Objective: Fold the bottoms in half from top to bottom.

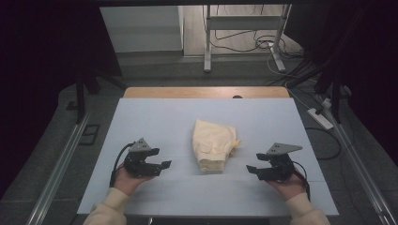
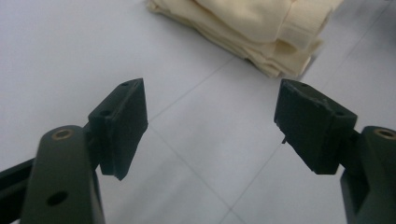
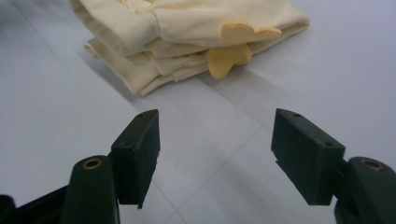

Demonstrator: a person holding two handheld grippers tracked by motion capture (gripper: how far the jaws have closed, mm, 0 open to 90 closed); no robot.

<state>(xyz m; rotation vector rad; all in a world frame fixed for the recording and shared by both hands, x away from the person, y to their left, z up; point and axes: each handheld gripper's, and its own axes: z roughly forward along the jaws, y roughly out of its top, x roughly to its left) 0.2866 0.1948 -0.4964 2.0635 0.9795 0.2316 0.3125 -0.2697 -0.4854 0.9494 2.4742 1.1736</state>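
Beside folded garment (image 1: pixel 213 145): both jaws wide, seemingly empty, touching nothing.

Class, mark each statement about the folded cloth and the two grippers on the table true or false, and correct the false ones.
1. The folded cream garment lies on the table between the two grippers. True.
2. The left gripper is clamped on the garment. False: its jaws are open, with nothing between them.
3. The right gripper is open and apart from the garment. True.
4. The garment is spread out flat in one layer. False: it is folded into several stacked layers.
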